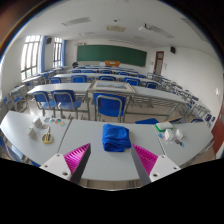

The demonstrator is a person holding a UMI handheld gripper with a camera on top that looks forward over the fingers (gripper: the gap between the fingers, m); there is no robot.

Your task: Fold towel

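A blue towel (115,137) lies bunched into a compact folded heap on the grey table (30,128), just ahead of the fingers and a little beyond the gap between them. My gripper (112,155) is open and empty, its two pink-padded fingers (77,157) spread wide on either side, short of the towel and not touching it.
Small white and yellowish items (41,128) sit on the table to the left, and white objects (171,132) with a blue item (147,121) to the right. Beyond the table stand rows of desks with blue chairs (109,104), and a green chalkboard (110,54) on the far wall.
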